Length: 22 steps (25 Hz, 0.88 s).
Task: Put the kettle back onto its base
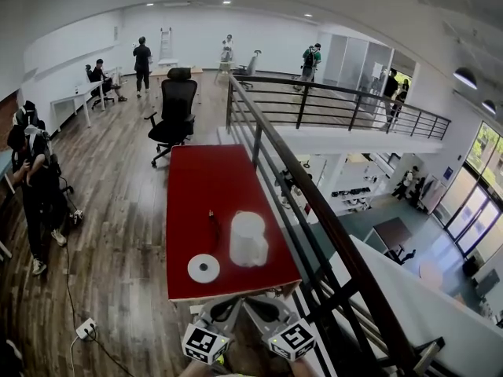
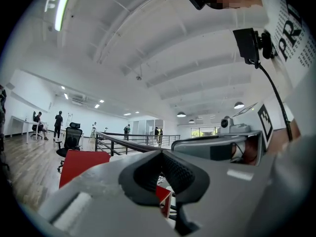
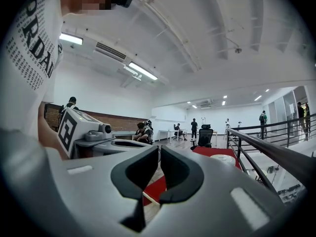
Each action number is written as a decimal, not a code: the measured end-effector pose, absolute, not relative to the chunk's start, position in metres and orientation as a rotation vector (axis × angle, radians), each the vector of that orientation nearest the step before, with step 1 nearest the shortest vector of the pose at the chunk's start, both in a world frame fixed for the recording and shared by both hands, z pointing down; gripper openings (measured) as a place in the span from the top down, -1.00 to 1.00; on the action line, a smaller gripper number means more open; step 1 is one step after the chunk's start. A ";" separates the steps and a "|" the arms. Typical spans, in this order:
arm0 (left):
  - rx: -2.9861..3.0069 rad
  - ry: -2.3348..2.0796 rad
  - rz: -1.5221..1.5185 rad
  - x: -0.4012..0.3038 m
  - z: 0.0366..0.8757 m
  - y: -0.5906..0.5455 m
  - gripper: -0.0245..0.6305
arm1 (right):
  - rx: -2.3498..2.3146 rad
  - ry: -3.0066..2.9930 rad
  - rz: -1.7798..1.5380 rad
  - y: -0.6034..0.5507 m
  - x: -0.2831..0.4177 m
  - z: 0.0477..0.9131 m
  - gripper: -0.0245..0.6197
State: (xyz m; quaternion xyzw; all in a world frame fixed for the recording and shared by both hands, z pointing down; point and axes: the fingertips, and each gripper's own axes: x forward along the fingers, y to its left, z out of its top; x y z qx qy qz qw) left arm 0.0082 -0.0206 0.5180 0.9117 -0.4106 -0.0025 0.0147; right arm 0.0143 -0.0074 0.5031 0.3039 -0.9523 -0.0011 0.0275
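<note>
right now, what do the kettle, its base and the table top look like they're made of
Kettle: white and matte-looking, likely plastic, though blur leaves it open.
Base: flat white disc with a dark centre, probably plastic too.
Table top: even red, smooth and flat, maybe laminate or painted board; the look does not settle which.

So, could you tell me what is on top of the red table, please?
A white kettle, its round base lying apart beside it, and a thin dark cord. The red table beneath the kettle is covered.
</note>
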 end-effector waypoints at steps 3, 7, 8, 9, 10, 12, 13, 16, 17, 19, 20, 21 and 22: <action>2.846 -1.263 -0.022 0.001 0.513 -0.038 0.95 | 0.956 -2.935 -0.016 -0.024 0.007 0.499 0.89; 2.854 -1.255 -0.016 -0.015 0.511 -0.062 0.95 | 0.987 -2.926 -0.009 -0.047 -0.003 0.496 0.89; 2.850 -1.248 -0.022 -0.018 0.508 -0.066 0.95 | 0.994 -2.924 -0.007 -0.052 -0.006 0.495 0.89; 2.845 -1.236 -0.032 -0.019 0.504 -0.070 0.95 | 1.004 -2.918 -0.008 -0.056 -0.007 0.493 0.89; 2.842 -1.224 -0.043 -0.020 0.500 -0.073 0.95 | 1.017 -2.911 -0.011 -0.061 -0.007 0.490 0.89; 2.844 -1.206 -0.059 -0.022 0.495 -0.079 0.95 | 1.048 -2.898 -0.016 -0.069 -0.005 0.485 0.89; 2.847 -1.202 -0.061 -0.024 0.495 -0.082 0.95 | 1.063 -2.891 -0.017 -0.072 -0.004 0.485 0.89; 2.850 -1.177 -0.065 -0.028 0.498 -0.092 0.95 | 1.120 -2.860 -0.020 -0.082 -0.001 0.491 0.89; 2.850 -1.171 -0.071 -0.030 0.499 -0.095 0.95 | 1.140 -2.846 -0.028 -0.086 -0.001 0.493 0.89; 2.846 -1.170 -0.079 -0.036 0.502 -0.100 0.95 | 1.173 -2.823 -0.050 -0.093 -0.003 0.496 0.89; 2.842 -1.172 -0.076 -0.038 0.506 -0.103 0.95 | 1.188 -2.813 -0.057 -0.096 -0.004 0.497 0.89; 2.836 -1.174 -0.069 -0.040 0.510 -0.105 0.95 | 1.202 -2.803 -0.062 -0.098 -0.004 0.498 0.89; 2.827 -1.178 -0.061 -0.042 0.514 -0.107 0.95 | 1.213 -2.792 -0.066 -0.099 -0.004 0.500 0.89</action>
